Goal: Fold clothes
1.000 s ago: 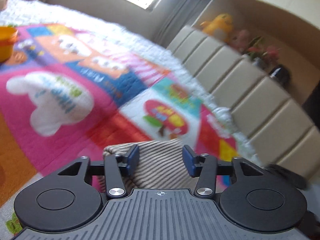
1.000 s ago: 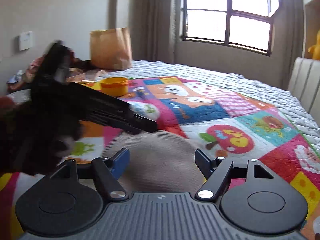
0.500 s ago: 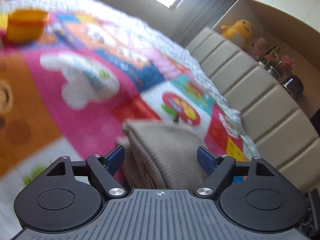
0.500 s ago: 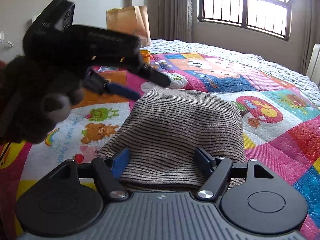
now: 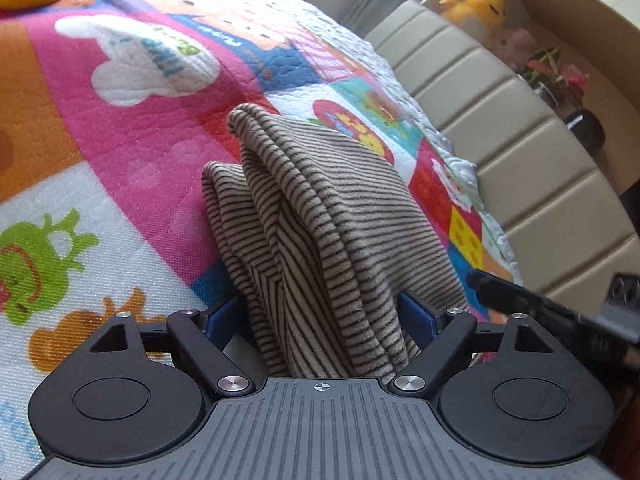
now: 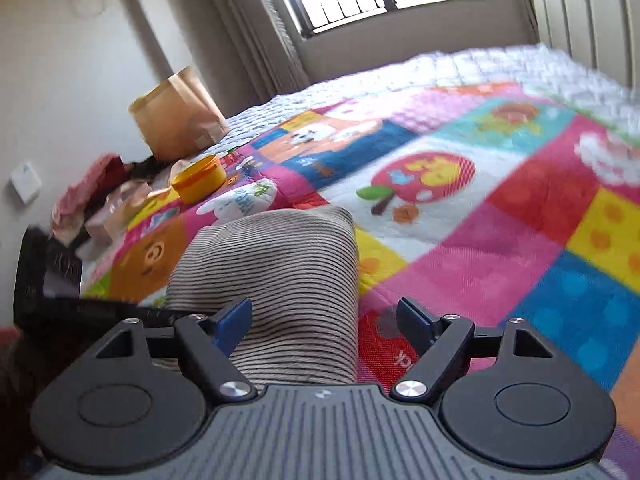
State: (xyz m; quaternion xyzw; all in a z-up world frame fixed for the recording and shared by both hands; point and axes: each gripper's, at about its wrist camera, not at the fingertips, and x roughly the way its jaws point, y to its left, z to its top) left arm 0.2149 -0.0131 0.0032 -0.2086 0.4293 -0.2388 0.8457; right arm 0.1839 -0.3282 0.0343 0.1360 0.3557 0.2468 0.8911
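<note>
- Between your left gripper's (image 5: 322, 314) spread blue pads sits the folded beige black-striped knit garment (image 5: 320, 216), bunched upright on the colourful cartoon quilt (image 5: 120, 148); whether they pinch it, you cannot tell.
- Your right gripper (image 6: 324, 320) gapes wide, the garment (image 6: 276, 280) against its left pad.
- Beyond: orange plastic bowl (image 6: 198, 178), brown paper bag (image 6: 176, 116).
- Quilt lettering is too blurred to read.

Left gripper (image 5: 320, 316): low in frame, jaws spread wide; right gripper (image 6: 324, 320): low in frame, jaws likewise spread.
</note>
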